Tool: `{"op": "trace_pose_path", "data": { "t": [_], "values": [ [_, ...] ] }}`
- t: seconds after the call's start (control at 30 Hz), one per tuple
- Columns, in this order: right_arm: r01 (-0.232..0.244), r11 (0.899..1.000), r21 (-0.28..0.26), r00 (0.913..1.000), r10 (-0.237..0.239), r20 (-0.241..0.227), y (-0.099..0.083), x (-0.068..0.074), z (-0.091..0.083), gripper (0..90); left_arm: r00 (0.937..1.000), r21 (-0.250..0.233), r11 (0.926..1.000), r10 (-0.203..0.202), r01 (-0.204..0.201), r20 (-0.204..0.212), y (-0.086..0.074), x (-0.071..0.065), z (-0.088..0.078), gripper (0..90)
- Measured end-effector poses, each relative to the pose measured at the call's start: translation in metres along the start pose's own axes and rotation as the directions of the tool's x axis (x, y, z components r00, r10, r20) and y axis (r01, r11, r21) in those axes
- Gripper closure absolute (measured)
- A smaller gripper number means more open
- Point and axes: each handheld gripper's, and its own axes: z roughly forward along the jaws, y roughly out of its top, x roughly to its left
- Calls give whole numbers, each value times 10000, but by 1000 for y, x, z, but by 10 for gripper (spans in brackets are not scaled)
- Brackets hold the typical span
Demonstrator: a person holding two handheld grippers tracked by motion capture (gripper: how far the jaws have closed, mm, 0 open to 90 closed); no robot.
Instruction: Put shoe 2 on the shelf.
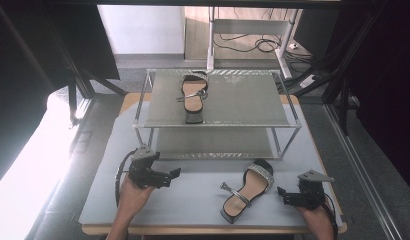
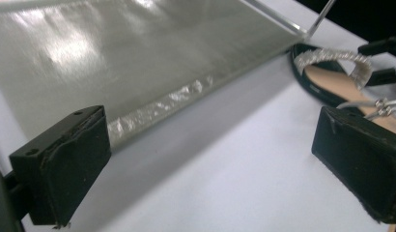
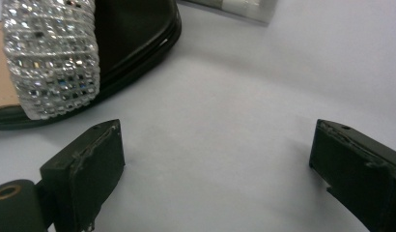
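I count two black-soled sandals with tan insoles and rhinestone straps. One sandal on the rack (image 1: 194, 97) lies on the top tier of the two-tier metal-framed shelf rack (image 1: 273, 125) in the upper centre of the high view. The second, the sandal on the table (image 1: 247, 190), lies flat on the grey table mat (image 1: 193, 200) in the lower centre, toe toward the rack, between my two tools.

My left gripper (image 1: 168, 176) sits lower left in the high view, jaws released and empty, resting over bare mat. In the left gripper view the sandal's strap appears at the upper right (image 2: 331, 60), well beyond the jaws. My right gripper (image 1: 288, 196) sits lower right, jaws spread wide with nothing between them. In the right gripper view the rhinestone strap (image 3: 51, 58) fills the upper left, just beside the left jaw but apart from it.

Judged step: approach to pick up the table sandal, the first being already shelved. The next move calls for shifting the right gripper toward the sandal's edge, straddling sole or strap, then clenching before lifting to the rack.
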Motion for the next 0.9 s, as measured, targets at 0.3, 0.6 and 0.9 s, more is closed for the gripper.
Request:
{"op": "trace_pose_path", "data": {
  "t": [0.3,0.6,0.9],
  "values": [
    [22,10000,-95,10000,-22,33,12,3,5,0,9988,693,9971,336,-312,-344,-23,-7,20,0],
    [-21,9999,138,9995,16,318,18,3,16,0,9918,1807,9813,843,-659,-965,-42,-9,35,0],
    [234,9995,190,9982,-244,543,31,14,26,22,9851,2422,9672,1109,-766,-1312,-51,-8,47,0]
  ]
}}
